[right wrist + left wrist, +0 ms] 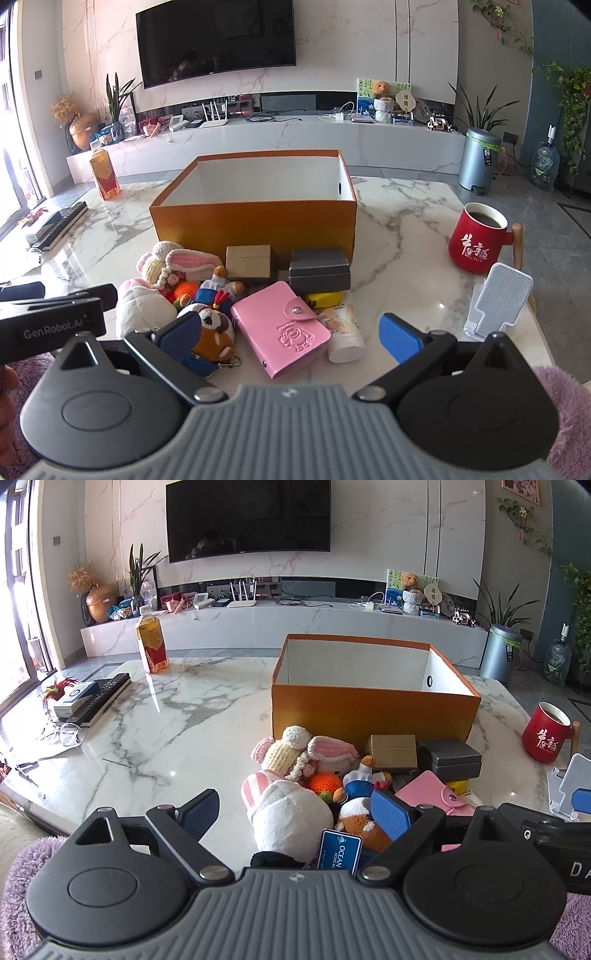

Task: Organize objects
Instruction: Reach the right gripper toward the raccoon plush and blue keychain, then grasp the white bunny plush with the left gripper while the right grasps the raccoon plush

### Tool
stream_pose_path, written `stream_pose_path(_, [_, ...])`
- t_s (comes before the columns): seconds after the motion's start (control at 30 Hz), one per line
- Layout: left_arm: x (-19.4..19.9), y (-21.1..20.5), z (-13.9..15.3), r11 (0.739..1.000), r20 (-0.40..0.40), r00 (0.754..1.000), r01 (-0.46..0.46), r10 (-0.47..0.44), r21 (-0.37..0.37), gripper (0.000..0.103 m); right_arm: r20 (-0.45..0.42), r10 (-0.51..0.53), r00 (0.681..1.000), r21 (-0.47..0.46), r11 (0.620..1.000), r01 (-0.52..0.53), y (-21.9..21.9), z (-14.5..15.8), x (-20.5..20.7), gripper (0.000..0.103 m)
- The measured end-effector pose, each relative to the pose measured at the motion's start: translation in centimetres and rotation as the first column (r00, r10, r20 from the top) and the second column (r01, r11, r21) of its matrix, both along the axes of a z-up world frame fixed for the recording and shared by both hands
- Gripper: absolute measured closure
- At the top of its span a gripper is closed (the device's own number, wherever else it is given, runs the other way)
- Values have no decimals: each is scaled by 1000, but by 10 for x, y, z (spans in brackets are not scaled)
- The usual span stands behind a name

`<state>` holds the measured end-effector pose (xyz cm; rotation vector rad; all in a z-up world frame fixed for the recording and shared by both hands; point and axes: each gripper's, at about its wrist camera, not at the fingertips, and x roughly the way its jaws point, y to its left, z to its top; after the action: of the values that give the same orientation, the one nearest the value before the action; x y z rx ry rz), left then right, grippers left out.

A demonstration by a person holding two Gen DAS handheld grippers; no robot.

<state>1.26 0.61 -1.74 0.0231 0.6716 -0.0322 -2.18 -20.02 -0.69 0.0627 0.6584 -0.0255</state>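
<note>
The open orange cardboard box (255, 221) with white inner walls stands in the middle of the white marble table (147, 716), its long axis running from 9 to 3 o'clock in the right wrist view, its opening facing up. Just in front of its near wall, at 6 o'clock from it, lies a pile of small things: a gold-brown small box (249, 264) and a dark grey small box (319, 273) side by side, a pink snap-button card wallet (282, 326) whose long axis goes from 11 to 5 o'clock, a white cosmetic tube (343, 332) with its cap toward the camera, a yellow object (327, 298) half hidden behind the wallet, and several plush and crochet toys (295, 771) touching each other. The left gripper (295, 812) is spread wide, with a white plush toy (291, 818) between its blue pads but not pressed. The right gripper (290, 332) is also wide apart and holds nothing, above the wallet. At 3 o'clock from the box stands a red ceramic mug (478, 240) with dark liquid; at 10 o'clock, an amber drink bottle (104, 175).
</note>
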Motion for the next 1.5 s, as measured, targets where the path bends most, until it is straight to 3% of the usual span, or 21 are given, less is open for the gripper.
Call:
stream_pose_path(0.23, [17, -6, -19, 996, -60, 995, 80, -83, -46, 25, -55, 36, 998, 39, 999, -34, -3, -20, 17, 24])
stream_pose_path(0.33, [27, -4, -27, 997, -100, 993, 61, -66, -46, 25, -88, 67, 994, 84, 995, -60, -4, -31, 29, 36])
stream_pose_path(0.4, [36, 1, -33, 999, -125, 992, 20, -25, -48, 25, -110, 110, 988, 142, 985, -94, -1, -41, 42, 39])
stream_pose_path(0.6, [62, 25, -44, 990, -203, 977, -88, 64, -110, 24, -114, 196, 974, 193, 966, -172, 17, -51, 66, 48])
stream_pose_path(0.7, [74, 36, -50, 978, -250, 965, -128, 84, -167, 23, -119, 239, 964, 228, 951, -208, 28, -58, 80, 48])
stream_pose_path(0.93, [95, 45, -65, 963, -341, 935, -173, 95, -206, 20, -153, 282, 947, 255, 937, -238, 47, -74, 109, 49])
stream_pose_path(1.2, [109, 44, -79, 958, -367, 929, -145, 46, -247, 14, -196, 276, 941, 214, 949, -233, 56, -93, 126, 41])
stream_pose_path(1.5, [114, 47, -88, 949, -376, 926, -140, 24, -284, 16, -201, 282, 938, 236, 943, -233, 57, -104, 134, 33])
